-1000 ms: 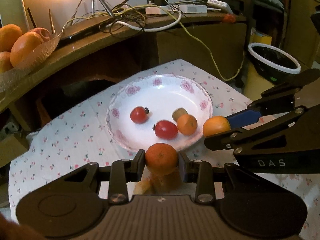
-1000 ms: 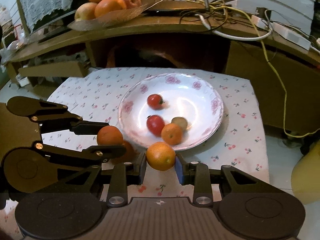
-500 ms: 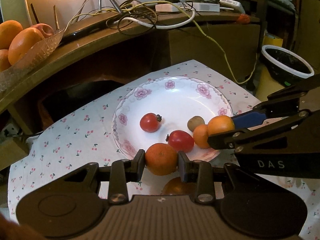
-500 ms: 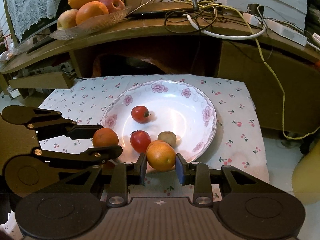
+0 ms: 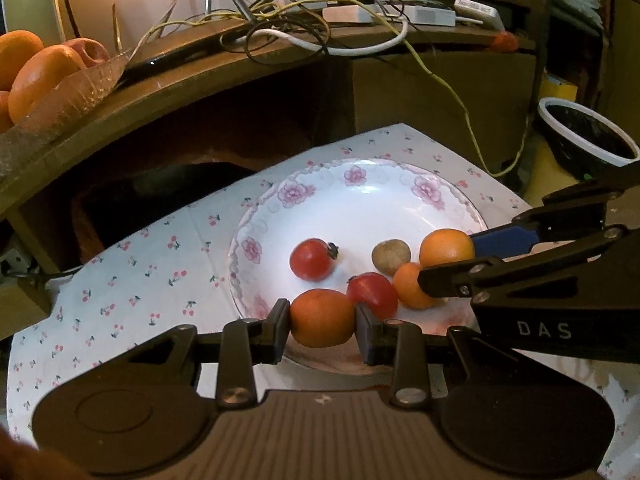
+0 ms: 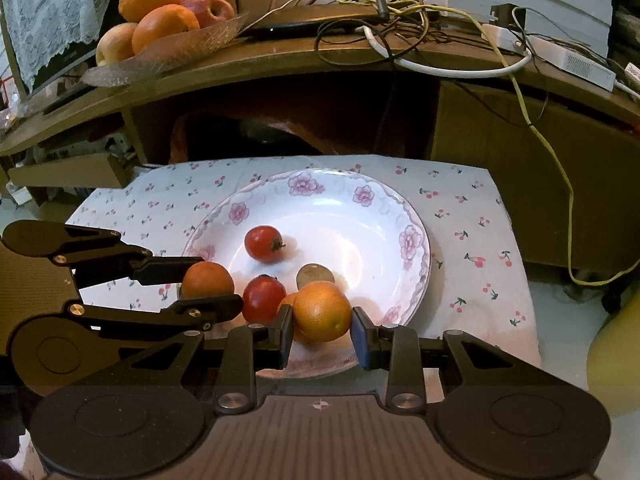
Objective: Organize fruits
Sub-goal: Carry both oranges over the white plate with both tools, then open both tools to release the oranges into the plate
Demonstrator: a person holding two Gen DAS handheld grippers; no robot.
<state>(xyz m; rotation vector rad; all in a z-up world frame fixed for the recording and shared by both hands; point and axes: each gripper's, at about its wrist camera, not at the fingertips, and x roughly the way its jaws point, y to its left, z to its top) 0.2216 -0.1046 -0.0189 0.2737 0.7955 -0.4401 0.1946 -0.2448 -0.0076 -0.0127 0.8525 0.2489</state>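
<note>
A white floral plate (image 5: pixel 360 200) (image 6: pixel 360 216) sits on the flowered cloth. It holds two red tomatoes (image 5: pixel 312 259) (image 5: pixel 374 294), a small orange (image 5: pixel 410 290) and a brownish round fruit (image 5: pixel 391 256). My left gripper (image 5: pixel 322 317) is shut on an orange (image 5: pixel 322 317) above the plate's near rim; it also shows in the right wrist view (image 6: pixel 208 280). My right gripper (image 6: pixel 322 312) is shut on another orange (image 6: pixel 322 312), held over the plate's near side; that orange shows in the left wrist view too (image 5: pixel 446 247).
A wooden shelf (image 6: pixel 320 64) behind carries a glass dish of oranges and an apple (image 6: pixel 160 20) and tangled cables (image 6: pixel 400 12). A dark bowl with a white rim (image 5: pixel 584 140) stands off to the right. Flowered cloth (image 5: pixel 140 280) lies around the plate.
Both grippers have moved forward with their oranges, from in front of the plate to over its near part. Both stay shut on the fruit.
</note>
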